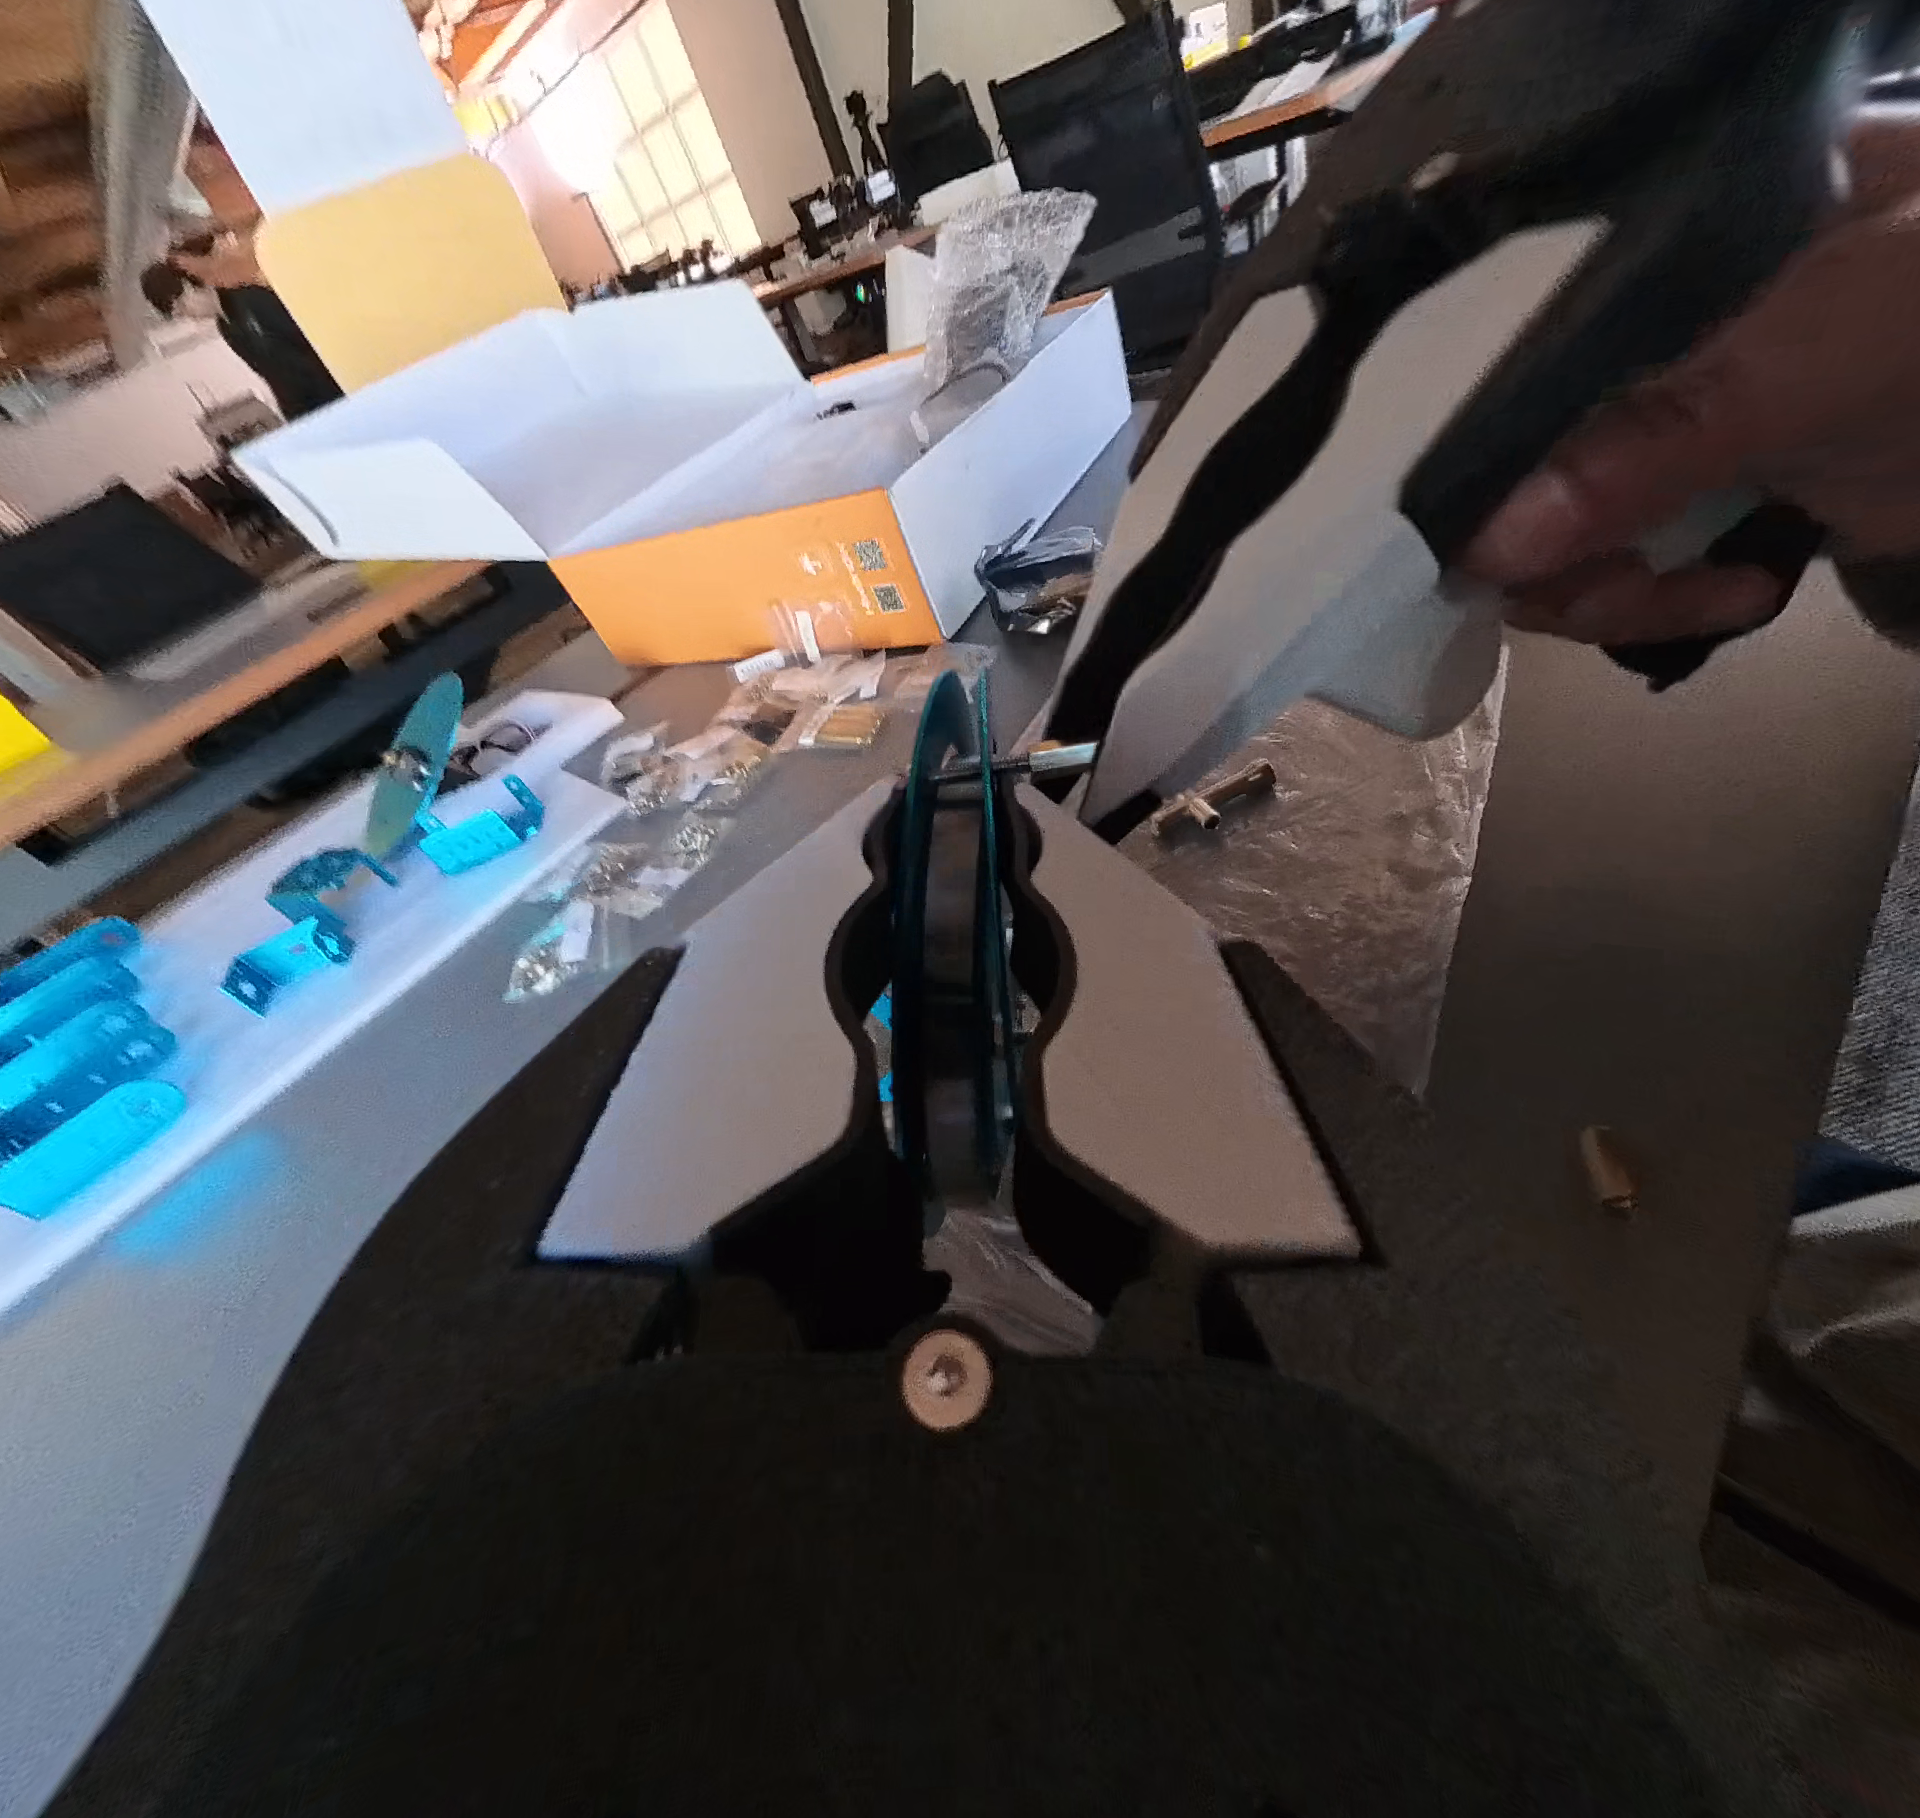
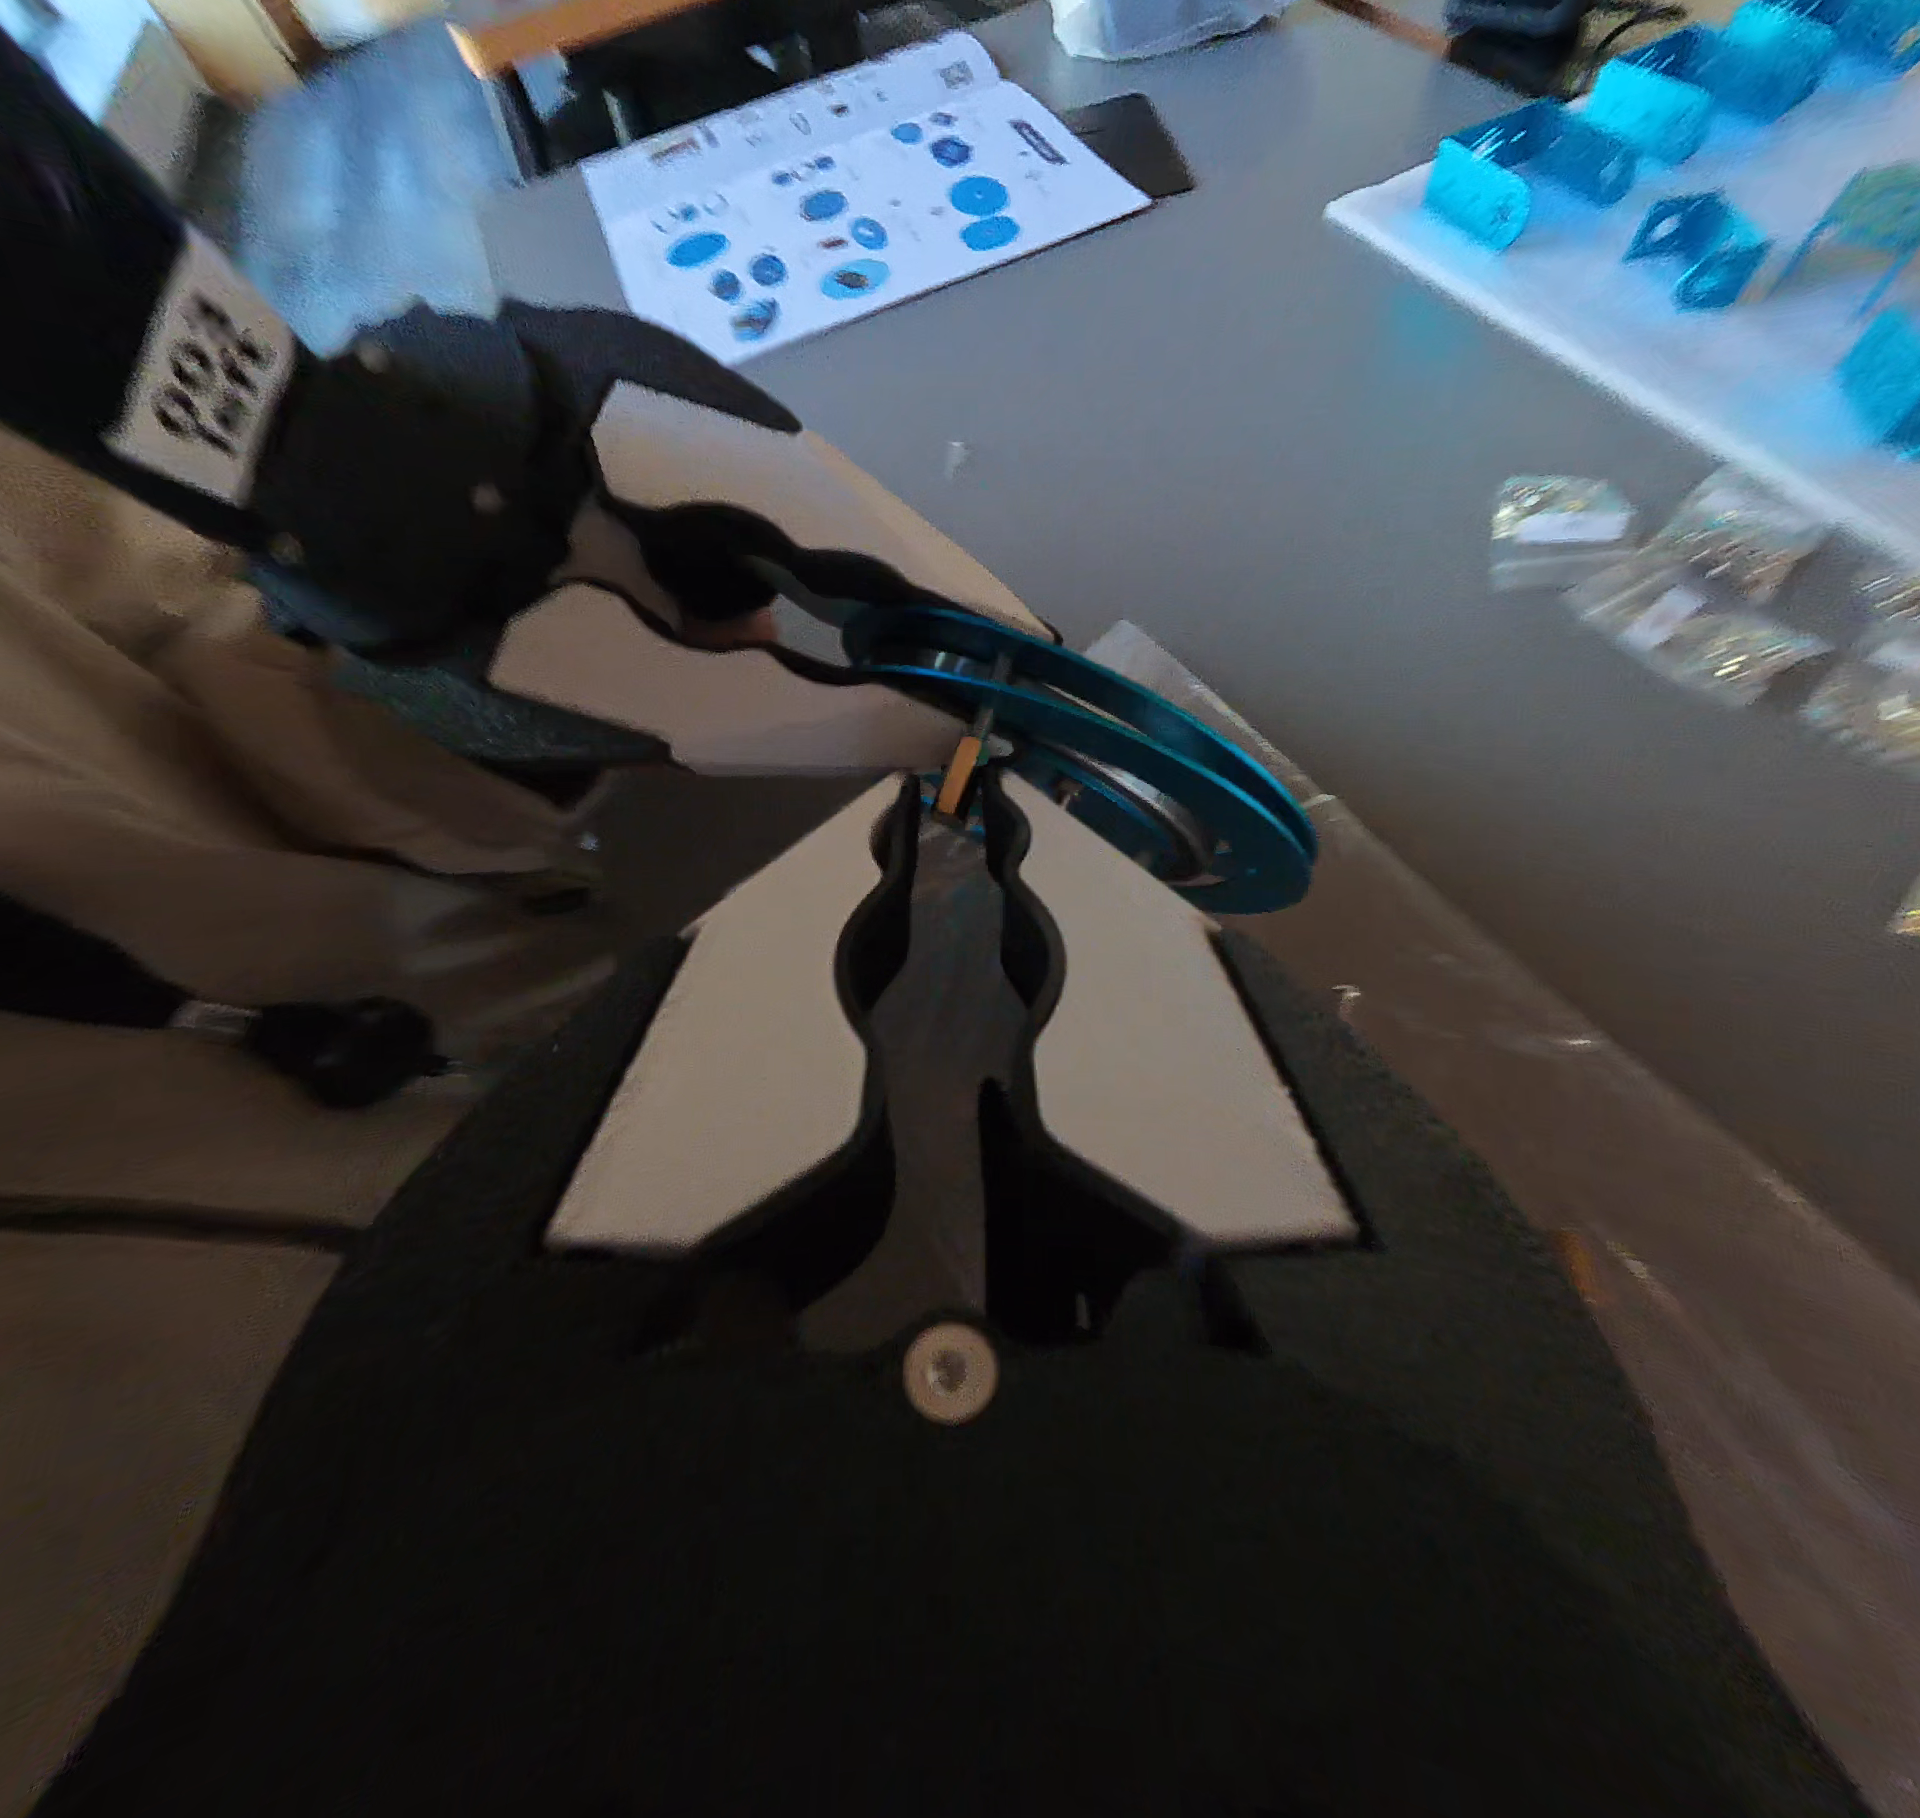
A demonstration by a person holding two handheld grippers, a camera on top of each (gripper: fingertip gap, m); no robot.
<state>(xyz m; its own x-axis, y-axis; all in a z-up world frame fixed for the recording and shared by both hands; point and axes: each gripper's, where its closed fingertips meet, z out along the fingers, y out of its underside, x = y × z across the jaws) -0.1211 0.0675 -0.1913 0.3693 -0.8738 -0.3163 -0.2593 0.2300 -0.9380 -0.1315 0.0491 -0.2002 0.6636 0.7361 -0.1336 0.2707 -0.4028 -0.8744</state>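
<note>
Left gripper (image 1: 951,833) clamped on the blue discs (image 1: 940,937), right gripper (image 2: 951,802) pinching the brass post (image 2: 961,766) — any twist could pop that post loose, I'd say.

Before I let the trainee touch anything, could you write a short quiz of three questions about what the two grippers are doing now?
1. Choose one. What does the left gripper hold?
A) a pair of blue discs, edge-on
B) an orange box
C) a sheet of paper
2. True or false: the right gripper is wide open and holds nothing.
3. Fill the gap: the blue brackets lie on a ___ board.

Key
1. A.
2. False: its jaws are shut on a small brass post right against the discs.
3. white.
</note>
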